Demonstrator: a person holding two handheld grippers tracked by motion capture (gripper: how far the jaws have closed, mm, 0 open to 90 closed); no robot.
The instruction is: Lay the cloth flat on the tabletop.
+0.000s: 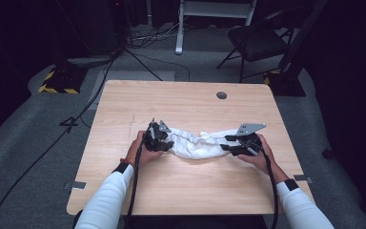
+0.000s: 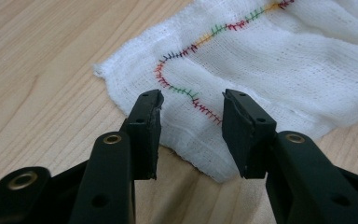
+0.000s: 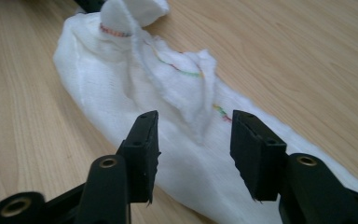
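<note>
A white gauze cloth [image 1: 198, 144] with multicoloured stitching lies crumpled in the middle of the wooden table [image 1: 186, 191]. My left gripper [image 1: 166, 141] is at the cloth's left end, open, its jaws apart just over the stitched corner of the cloth [image 2: 242, 56]. My right gripper [image 1: 228, 142] is at the cloth's right end, open too, with the rumpled cloth [image 3: 135, 93] lying between and beyond its jaws. In the left gripper view my gripper [image 2: 191, 119] holds nothing. In the right gripper view my gripper [image 3: 193, 140] grips nothing either.
A round grey grommet [image 1: 221, 95] sits in the tabletop near its far edge. Beyond the table stand a black chair [image 1: 259, 40] and a white frame [image 1: 209, 14], with cables on the grey floor [image 1: 38, 138].
</note>
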